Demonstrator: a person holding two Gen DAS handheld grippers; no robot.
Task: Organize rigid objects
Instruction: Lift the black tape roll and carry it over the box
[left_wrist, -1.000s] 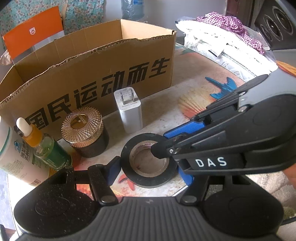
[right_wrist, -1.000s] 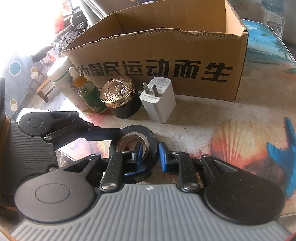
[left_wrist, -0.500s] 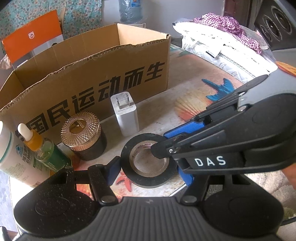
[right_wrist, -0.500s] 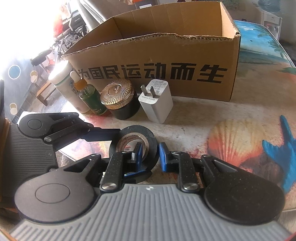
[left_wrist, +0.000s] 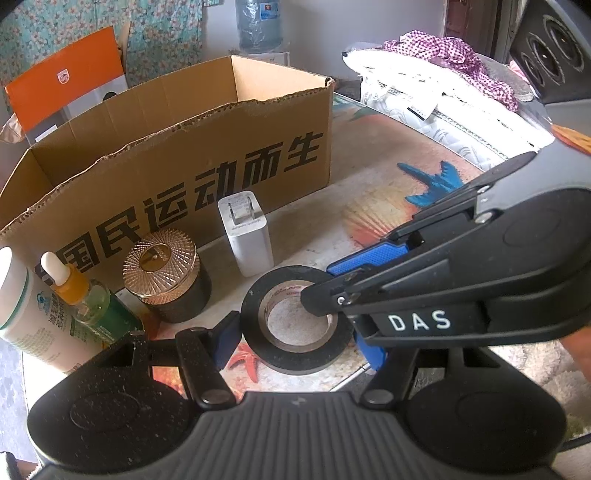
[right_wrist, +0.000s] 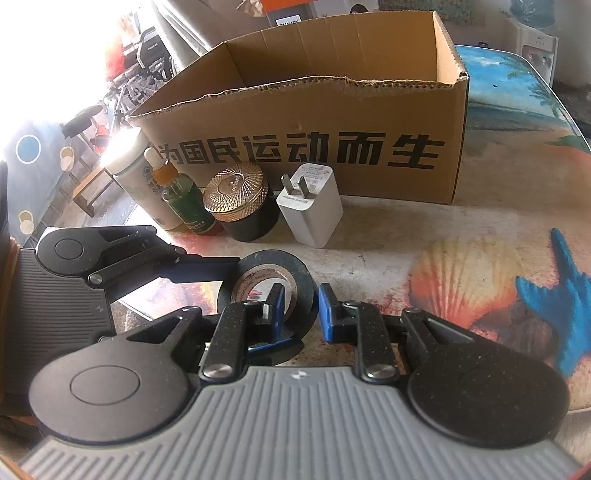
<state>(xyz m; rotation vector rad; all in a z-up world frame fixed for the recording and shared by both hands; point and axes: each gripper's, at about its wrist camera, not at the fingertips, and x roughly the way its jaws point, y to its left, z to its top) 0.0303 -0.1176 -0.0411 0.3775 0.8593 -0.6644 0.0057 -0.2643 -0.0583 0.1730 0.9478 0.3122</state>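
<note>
A black tape roll (left_wrist: 295, 363) lies flat near the table's front edge. My left gripper (left_wrist: 295, 339) spans its full width, blue pads (left_wrist: 226, 338) against both outer sides. My right gripper (right_wrist: 301, 306) is shut on the roll's wall (right_wrist: 304, 275), one finger inside the hole and one outside. In the left wrist view the right gripper (left_wrist: 332, 280) crosses over the roll from the right. Whether the roll rests on the table or hangs just above it I cannot tell.
An open cardboard box (left_wrist: 184, 147) stands behind. In front of it are a white charger (left_wrist: 245, 236), a black jar with a gold lid (left_wrist: 162, 273), a green dropper bottle (left_wrist: 85, 302) and a white bottle (left_wrist: 22, 314). Folded laundry (left_wrist: 443, 74) lies at the far right.
The box and the charger have drifted slightly down and left in both views, while the roll keeps its place between the jaws. Both grips look the same.
</note>
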